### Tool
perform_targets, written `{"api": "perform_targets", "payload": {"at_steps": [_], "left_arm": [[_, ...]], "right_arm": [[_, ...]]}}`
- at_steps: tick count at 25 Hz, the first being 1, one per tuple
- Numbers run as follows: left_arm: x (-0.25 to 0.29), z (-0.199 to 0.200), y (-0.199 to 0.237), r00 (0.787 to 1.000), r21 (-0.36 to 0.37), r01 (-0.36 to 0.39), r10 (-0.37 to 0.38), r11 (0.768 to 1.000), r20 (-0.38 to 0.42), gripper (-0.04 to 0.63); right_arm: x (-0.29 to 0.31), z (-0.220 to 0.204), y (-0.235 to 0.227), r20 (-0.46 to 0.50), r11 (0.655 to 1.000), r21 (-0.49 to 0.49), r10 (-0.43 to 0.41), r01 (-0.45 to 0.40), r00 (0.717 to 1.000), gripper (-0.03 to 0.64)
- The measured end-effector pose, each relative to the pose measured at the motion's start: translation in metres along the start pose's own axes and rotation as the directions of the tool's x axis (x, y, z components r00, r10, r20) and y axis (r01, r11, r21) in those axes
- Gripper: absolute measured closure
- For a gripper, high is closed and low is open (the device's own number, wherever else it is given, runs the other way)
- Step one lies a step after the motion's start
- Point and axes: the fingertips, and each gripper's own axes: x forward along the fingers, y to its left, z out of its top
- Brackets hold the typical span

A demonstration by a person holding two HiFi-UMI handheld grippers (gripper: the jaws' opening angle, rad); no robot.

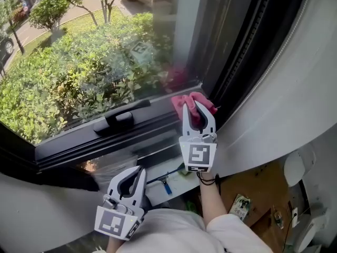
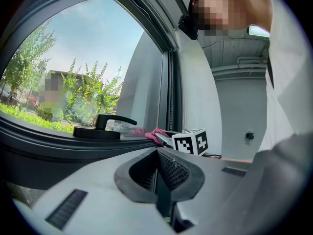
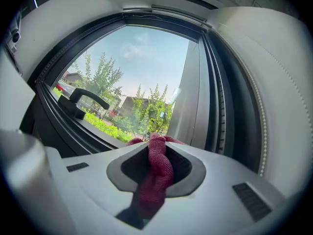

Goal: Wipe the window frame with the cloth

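A pink-red cloth (image 1: 185,102) lies bunched against the dark window frame (image 1: 73,145) at its lower right corner. My right gripper (image 1: 195,108) is shut on the cloth (image 3: 157,173), which runs between its jaws and sticks out past the tips. Lower left, my left gripper (image 1: 135,172) hangs below the frame, shut with nothing in it (image 2: 157,156). In the left gripper view the cloth (image 2: 155,133) and the right gripper's marker cube (image 2: 190,141) sit on the sill.
A black window handle (image 1: 119,117) lies on the bottom rail left of the cloth. A white curved wall (image 1: 274,109) flanks the window on the right. Below sit a white ledge (image 1: 168,191) and a wooden floor (image 1: 263,194) with small items.
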Motion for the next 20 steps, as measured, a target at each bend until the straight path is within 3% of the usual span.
{"api": "perform_targets", "payload": {"at_steps": [20], "left_arm": [[-0.007,0.001,0.003,1.0,0.0,-0.007,0.007,1.0,0.004,0.588]], "right_arm": [[-0.003,0.01,0.026,0.01,0.999,-0.024,0.047,-0.046,0.999,0.535]]}}
